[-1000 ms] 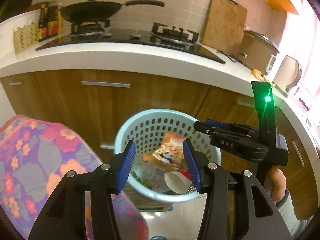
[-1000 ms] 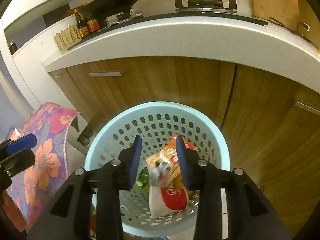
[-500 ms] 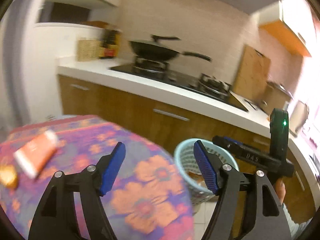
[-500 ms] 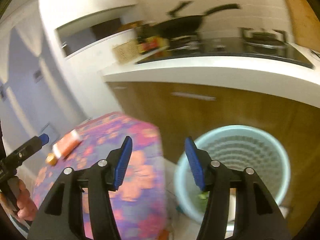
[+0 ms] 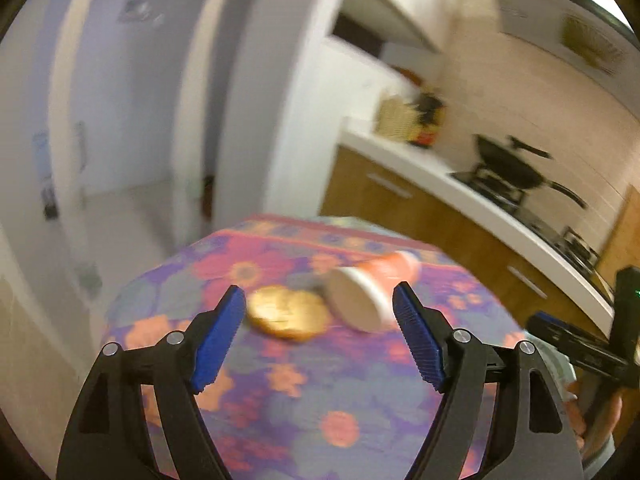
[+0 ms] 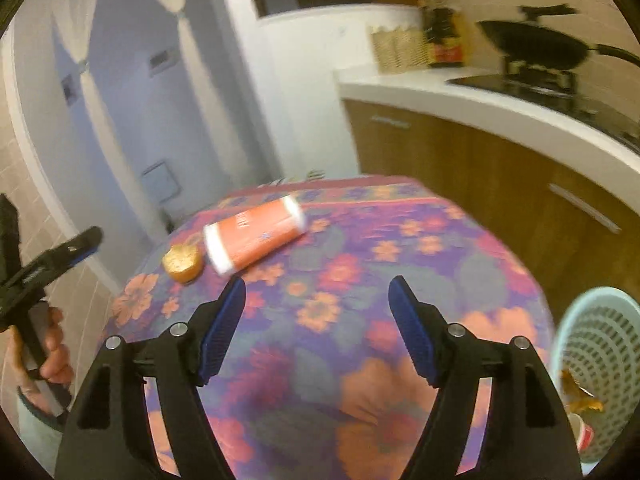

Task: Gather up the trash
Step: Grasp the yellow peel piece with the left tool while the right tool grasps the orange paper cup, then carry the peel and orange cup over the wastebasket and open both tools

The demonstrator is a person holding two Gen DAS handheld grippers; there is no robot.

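An orange paper cup point(image 5: 370, 292) lies on its side on the floral tablecloth point(image 5: 320, 400), with a golden-brown round piece of food waste point(image 5: 286, 312) touching its left side. My left gripper point(image 5: 320, 336) is open and empty, just short of both. In the right wrist view the cup point(image 6: 254, 234) and the golden piece point(image 6: 183, 265) lie at the far left of the table. My right gripper point(image 6: 316, 328) is open and empty above the table's middle. The light blue perforated basket point(image 6: 600, 364) holds wrappers at the right.
Wooden kitchen cabinets point(image 6: 500, 184) under a white counter with a black wok point(image 6: 536, 46) run behind the table. The other gripper shows at the left edge of the right wrist view point(image 6: 36, 276) and at the right edge of the left wrist view point(image 5: 588, 356).
Both grippers swung left from over the basket to the floral table and opened wider. The cup and golden piece came into view, now close before the left gripper.
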